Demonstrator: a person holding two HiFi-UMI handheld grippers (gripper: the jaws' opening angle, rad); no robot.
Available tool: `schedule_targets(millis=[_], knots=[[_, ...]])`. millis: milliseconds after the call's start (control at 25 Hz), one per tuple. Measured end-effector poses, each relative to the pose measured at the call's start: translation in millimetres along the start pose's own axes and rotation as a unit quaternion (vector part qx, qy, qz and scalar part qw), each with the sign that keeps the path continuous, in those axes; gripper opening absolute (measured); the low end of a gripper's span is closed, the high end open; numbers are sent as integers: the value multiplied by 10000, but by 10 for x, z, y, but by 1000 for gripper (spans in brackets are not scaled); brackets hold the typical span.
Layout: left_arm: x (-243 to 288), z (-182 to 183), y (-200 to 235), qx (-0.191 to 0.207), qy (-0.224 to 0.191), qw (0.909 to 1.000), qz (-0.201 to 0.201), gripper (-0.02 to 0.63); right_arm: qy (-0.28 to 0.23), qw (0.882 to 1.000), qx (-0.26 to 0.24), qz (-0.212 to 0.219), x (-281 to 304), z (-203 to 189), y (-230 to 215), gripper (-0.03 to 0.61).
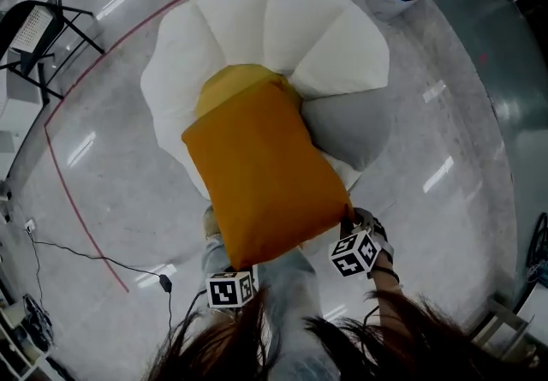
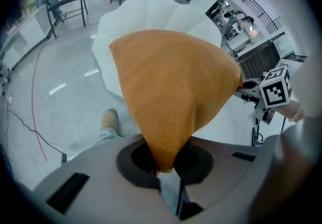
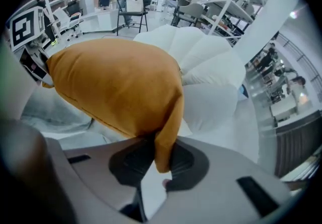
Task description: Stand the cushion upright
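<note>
We've got both near corners of the orange cushion (image 1: 265, 169) pinched, left gripper (image 2: 163, 167) & right gripper (image 3: 160, 160) each clamped on fabric, near edge raised over the white seat (image 1: 257, 20), so approx. halfway: tilted, not upright yet.

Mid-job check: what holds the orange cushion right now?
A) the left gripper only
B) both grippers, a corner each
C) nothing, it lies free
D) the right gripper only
B: the left gripper and the right gripper each clamp a corner of the orange cushion, as each gripper's own view shows.
</note>
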State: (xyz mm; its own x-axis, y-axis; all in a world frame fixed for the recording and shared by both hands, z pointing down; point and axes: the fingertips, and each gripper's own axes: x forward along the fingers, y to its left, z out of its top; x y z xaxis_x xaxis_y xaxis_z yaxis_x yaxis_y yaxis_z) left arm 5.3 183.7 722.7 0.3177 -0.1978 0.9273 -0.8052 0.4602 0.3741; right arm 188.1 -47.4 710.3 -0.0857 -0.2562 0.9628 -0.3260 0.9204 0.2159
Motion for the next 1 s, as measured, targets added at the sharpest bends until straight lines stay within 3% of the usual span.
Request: schedule_targets(millis=[720, 1000], knots=[[-683, 512, 410, 1044, -174, 9936, -396, 28, 188, 9970, 697, -275, -391, 458, 288, 61], [-945, 791, 554, 1369, -186, 9896, -401, 28, 149, 9911, 1276, -344, -512, 639, 370, 61]])
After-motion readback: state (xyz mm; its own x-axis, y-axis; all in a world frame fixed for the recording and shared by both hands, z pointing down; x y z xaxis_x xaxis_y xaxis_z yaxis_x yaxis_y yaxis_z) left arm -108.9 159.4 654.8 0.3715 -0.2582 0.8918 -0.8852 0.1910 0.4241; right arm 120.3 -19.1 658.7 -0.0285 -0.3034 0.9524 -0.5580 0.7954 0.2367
